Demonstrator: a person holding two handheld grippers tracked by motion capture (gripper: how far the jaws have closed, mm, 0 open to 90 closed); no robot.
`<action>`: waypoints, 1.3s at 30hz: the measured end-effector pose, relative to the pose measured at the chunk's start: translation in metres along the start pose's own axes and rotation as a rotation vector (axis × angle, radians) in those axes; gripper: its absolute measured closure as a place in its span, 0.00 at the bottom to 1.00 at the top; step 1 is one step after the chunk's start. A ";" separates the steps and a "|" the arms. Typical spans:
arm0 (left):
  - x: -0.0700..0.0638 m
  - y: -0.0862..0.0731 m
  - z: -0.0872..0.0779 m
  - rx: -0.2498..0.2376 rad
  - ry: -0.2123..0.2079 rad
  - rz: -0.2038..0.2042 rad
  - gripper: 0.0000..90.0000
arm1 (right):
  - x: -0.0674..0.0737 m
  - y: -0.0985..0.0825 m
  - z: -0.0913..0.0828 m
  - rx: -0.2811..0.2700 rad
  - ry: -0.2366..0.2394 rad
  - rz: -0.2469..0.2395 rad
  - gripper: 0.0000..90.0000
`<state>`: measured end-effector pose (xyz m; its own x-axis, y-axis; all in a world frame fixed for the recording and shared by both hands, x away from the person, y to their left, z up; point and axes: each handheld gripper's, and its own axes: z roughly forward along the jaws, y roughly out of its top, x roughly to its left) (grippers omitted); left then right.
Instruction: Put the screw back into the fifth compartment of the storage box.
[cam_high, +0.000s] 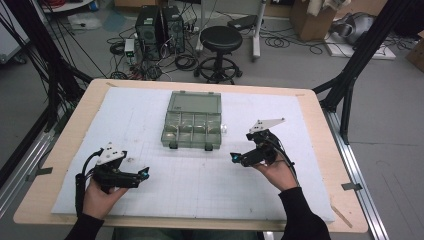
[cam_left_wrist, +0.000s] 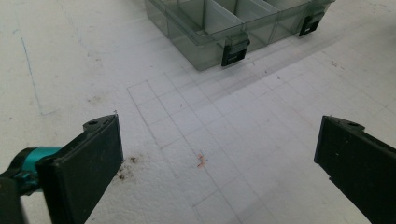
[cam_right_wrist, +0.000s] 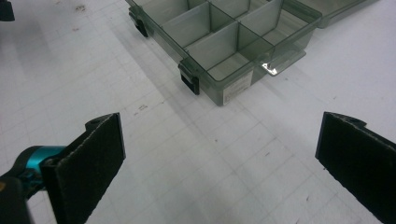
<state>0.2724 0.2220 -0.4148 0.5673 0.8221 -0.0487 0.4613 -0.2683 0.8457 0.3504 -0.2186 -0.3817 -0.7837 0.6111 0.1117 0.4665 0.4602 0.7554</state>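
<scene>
On the left, the left hand-held gripper (cam_high: 142, 173) hovers low over the white mat (cam_high: 125, 115), jaws spread wide and empty, aimed up and to the right. The open compartment box (cam_high: 192, 131) sits mid-tabletop, ahead of both, its long axis running left to right, lid laid flat behind, latches (cam_left_wrist: 235, 49) facing the person. The right hand-held gripper (cam_high: 234, 157) is also released, empty, and looks the nearer of the two, just off the box's front right corner. Nothing lies between; a small clear piece (cam_right_wrist: 270, 68) rests beside the box's right end.
</scene>
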 end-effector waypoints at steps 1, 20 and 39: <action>0.000 0.000 0.000 0.002 -0.001 0.001 0.02 | 0.000 -0.002 0.000 0.000 -0.003 -0.001 0.00; -0.002 0.000 0.001 0.002 -0.017 0.002 0.02 | -0.003 -0.039 -0.010 -0.025 -0.026 0.046 0.00; -0.002 -0.001 0.003 0.010 -0.034 0.009 0.02 | -0.002 -0.064 -0.019 -0.040 -0.035 0.085 0.00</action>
<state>0.2731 0.2186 -0.4172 0.5944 0.8020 -0.0598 0.4627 -0.2802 0.8411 0.3140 -0.2616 -0.4184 -0.7271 0.6690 0.1544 0.5131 0.3800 0.7697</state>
